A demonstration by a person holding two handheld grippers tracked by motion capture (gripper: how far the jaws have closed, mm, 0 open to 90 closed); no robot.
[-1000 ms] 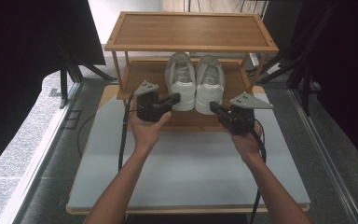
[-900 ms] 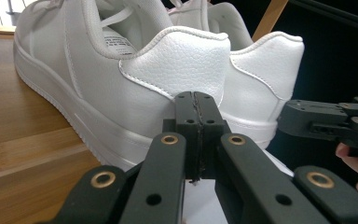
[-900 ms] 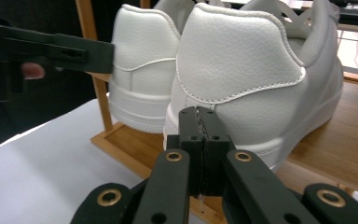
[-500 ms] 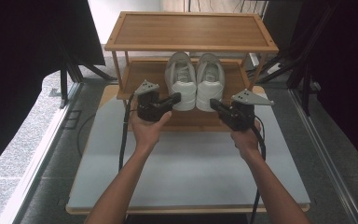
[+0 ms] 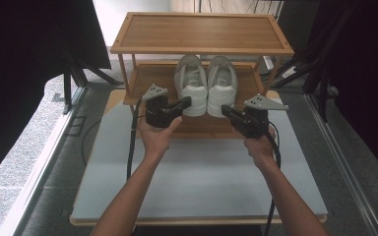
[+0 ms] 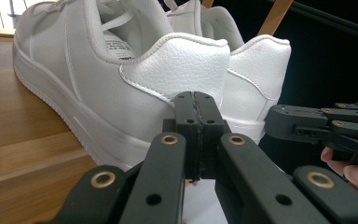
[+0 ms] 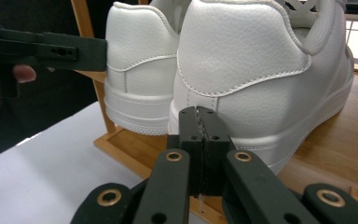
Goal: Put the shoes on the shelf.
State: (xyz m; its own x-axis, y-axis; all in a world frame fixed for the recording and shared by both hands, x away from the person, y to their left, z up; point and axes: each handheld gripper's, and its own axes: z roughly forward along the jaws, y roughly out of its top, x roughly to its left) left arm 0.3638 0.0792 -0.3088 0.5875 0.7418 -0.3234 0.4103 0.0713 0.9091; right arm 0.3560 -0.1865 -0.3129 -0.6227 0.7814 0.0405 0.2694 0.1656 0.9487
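High view: wooden shoe rack (image 5: 202, 32), two slatted bamboo shelves with raised rims, standing at the far edge of a pale grey table (image 5: 197, 182). Pair of white shoes (image 5: 205, 83) side by side on the lower shelf, heels toward the person. Left gripper (image 5: 186, 102) and right gripper (image 5: 224, 111), black, each topped by a grey three-cornered plate, point inward at the heels.

Left gripper view: left shoe (image 6: 121, 88), smooth white leather with pebbled heel tab, ribbed sole edge, on wood-grain shelf. Jaws clenched flat together, nothing between them, tips just short of the heel.

Right gripper view: right shoe (image 7: 256, 70), same grained heel and stitched seam. Jaws pressed together, empty, close to the heel.
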